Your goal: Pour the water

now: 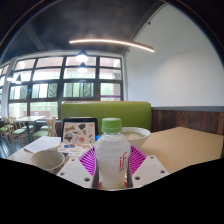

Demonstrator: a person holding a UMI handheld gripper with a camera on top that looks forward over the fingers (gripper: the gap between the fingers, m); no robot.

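A clear plastic bottle (111,155) with a green cap and a white label stands upright between my gripper's (111,168) two fingers. Both pink pads (91,160) press against its sides, so the gripper is shut on it. A white cup (48,159) sits on the table to the left of the fingers. A white bowl (136,131) shows just behind the bottle, to its right.
The wooden table (180,145) stretches to the right. A framed picture stand (79,131) stands beyond the bottle on the left, with white paper (40,145) beside it. A green sofa back (105,110) and large windows lie beyond.
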